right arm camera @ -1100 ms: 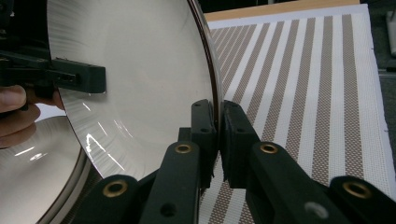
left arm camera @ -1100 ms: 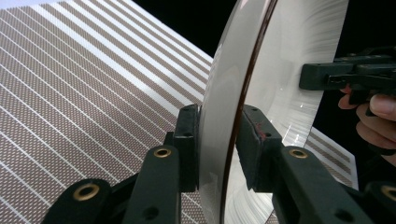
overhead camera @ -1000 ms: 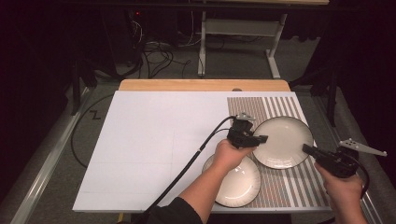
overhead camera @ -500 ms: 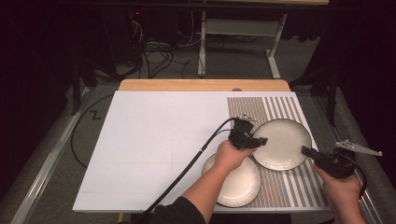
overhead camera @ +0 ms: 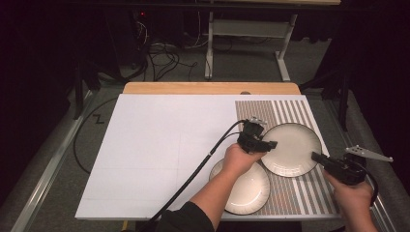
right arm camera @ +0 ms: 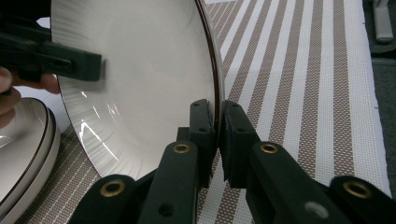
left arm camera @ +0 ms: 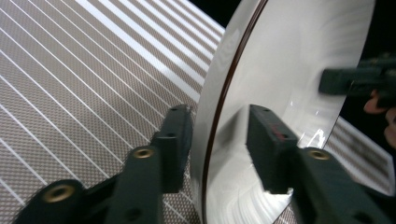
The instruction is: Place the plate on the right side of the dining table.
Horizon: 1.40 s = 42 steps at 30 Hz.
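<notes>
The left gripper [left arm camera: 219, 135] jaws have just been opening, rim between them; the right gripper [right arm camera: 218, 128] stays clamped on the plate [overhead camera: 295, 147], so release is underway.

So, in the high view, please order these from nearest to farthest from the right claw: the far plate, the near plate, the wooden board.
1. Far plate: the right claw clamps its right rim.
2. Near plate: lower left, under the left hand.
3. Wooden board: along the table's far edge.
</notes>
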Tool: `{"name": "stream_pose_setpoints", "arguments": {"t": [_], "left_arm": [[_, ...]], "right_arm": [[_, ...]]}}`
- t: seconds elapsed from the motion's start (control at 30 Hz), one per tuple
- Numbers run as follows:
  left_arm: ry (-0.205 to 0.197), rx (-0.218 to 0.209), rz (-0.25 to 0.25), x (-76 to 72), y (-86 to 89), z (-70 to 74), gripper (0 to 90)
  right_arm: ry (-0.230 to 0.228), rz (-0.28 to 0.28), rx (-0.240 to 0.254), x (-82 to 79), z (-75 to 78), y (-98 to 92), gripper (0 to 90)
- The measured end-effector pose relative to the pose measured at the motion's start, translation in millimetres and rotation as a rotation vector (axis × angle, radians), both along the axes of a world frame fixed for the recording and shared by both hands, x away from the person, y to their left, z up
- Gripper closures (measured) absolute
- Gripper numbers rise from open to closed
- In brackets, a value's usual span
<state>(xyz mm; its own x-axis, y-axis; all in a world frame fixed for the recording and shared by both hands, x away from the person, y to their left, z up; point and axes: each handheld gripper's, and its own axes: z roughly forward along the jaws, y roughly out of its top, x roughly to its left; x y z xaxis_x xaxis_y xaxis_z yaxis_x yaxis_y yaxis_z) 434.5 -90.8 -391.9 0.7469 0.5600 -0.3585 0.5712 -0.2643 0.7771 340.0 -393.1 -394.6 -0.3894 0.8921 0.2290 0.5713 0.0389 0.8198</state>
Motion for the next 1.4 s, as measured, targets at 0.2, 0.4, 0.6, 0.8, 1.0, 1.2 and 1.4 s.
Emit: {"name": "stream_pose_setpoints", "arguments": {"t": [0.2,0.4,0.6,0.8,1.0,1.2,1.4], "left_arm": [[-0.081,0.005,0.017,-8.1,18.2,12.9,45.3],[-0.119,-0.022,0.036,-22.3,51.9,20.1,38.4],[-0.173,-0.038,0.092,-41.1,94.0,19.2,32.4],[-0.208,-0.053,0.129,-57.6,131.1,17.5,25.5],[-0.259,-0.059,0.169,-80.6,175.8,16.1,22.4],[-0.289,-0.058,0.216,-108.1,219.7,14.4,16.9],[-0.314,-0.036,0.264,-127.3,253.4,6.5,14.6]], "right_arm": [[0.002,-0.007,0.012,4.5,-1.2,0.9,86.3],[0.002,-0.015,0.006,7.2,-0.2,4.0,86.0],[0.019,-0.027,-0.001,11.2,-1.4,4.7,85.1],[0.033,-0.041,-0.003,13.9,-1.8,5.6,84.6],[0.050,-0.046,-0.013,18.4,-1.4,7.2,83.9],[0.069,-0.056,-0.021,23.4,-3.7,7.1,82.7],[0.096,-0.068,-0.025,28.5,-6.0,7.4,81.5]]}}
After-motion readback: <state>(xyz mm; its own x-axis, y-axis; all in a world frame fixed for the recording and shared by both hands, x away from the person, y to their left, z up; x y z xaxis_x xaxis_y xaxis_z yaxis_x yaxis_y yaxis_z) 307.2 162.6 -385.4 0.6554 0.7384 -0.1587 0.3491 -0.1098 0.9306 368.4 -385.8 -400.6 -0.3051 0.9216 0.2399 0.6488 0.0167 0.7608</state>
